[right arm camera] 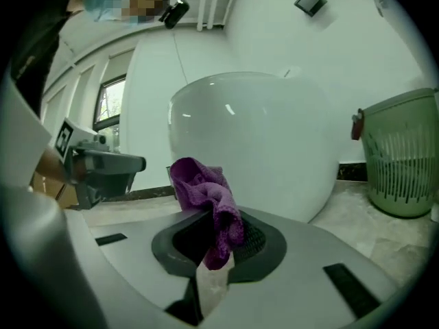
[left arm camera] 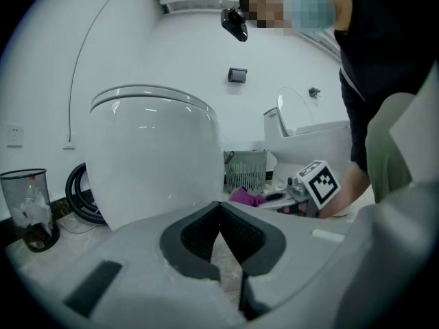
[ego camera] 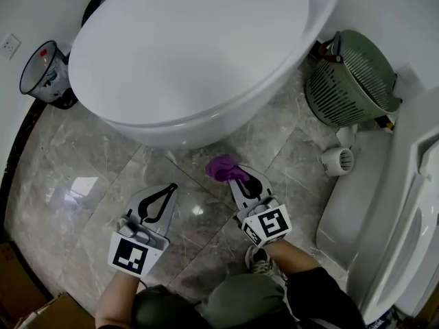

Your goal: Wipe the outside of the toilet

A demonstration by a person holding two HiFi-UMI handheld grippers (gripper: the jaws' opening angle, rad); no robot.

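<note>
Glossy grey marble floor [ego camera: 82, 177]. White toilet [ego camera: 192, 53], lid down. Right gripper [ego camera: 241, 181] clamped on purple cloth [ego camera: 223, 168] near the bowl's front. Left gripper [ego camera: 170, 188] pinched together, empty. Green basket [ego camera: 353, 81] on the right.

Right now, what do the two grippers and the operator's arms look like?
The left gripper and right gripper are both light grey plastic shells, with black ribbed pads lining the jaws. Each carries a marker cube, white with black squares, near the hand. No cables show. The right arm wears a black sleeve; no sleeve shows on the left forearm.
</note>
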